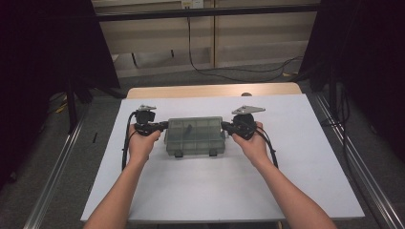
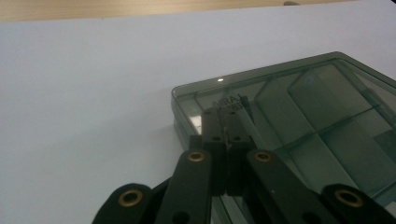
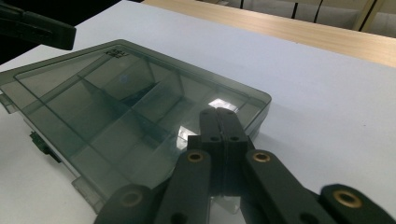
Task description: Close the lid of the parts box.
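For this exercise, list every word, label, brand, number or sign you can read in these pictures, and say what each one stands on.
No text can be quoted with certainty.
Raised lettering on the lid corner of the smoky clear compartment box, at in the left gripper view: too blurred to read.
The same marking at in the right gripper view: too small to read.
White table mat: no writing.

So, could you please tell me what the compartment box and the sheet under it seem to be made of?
Compartment box: likely smoky grey translucent plastic, glossy; inner dividers show through the lid and lights glint off it. Sheet: matte white, possibly plastic or card, showing no glare; it lies on a wood-look table.
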{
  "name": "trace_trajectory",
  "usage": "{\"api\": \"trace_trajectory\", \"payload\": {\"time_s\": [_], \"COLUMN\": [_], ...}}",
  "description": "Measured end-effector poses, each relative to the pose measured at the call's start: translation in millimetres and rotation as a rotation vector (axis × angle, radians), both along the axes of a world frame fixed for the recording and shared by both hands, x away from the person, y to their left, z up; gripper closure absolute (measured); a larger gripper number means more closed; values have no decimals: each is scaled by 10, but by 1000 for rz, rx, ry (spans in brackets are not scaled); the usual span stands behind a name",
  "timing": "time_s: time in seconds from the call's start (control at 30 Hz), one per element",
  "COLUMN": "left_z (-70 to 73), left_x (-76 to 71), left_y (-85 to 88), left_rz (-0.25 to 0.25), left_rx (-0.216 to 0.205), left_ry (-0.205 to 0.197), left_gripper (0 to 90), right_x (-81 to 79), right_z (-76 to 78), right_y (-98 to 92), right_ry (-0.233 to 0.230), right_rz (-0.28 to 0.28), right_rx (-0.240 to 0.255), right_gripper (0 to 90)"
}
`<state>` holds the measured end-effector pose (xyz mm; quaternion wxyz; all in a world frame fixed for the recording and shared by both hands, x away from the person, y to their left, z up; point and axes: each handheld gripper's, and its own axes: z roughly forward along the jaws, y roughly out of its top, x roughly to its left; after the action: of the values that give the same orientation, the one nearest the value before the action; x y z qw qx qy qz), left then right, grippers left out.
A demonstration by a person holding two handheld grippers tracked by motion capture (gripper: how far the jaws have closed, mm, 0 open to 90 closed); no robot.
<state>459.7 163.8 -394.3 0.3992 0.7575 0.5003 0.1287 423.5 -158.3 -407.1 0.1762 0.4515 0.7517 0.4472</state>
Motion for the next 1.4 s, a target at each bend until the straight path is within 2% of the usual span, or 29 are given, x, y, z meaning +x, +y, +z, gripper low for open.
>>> {"api": "trace_trajectory", "payload": {"time_s": [0.3, 1.4], "left_z": [-52, -143], "left_x": [-16, -74], "left_y": [9, 22], "left_rz": [-6, -22], "left_rx": [13, 28], "left_ry": [4, -32], "left_gripper": [900, 900], "right_x": [-16, -56], "right_z": [-57, -159], "right_y": [19, 65], "right_ry": [-3, -22], "right_rz": [15, 39], "right_rx": [-7, -25], "right_gripper": [900, 900]}}
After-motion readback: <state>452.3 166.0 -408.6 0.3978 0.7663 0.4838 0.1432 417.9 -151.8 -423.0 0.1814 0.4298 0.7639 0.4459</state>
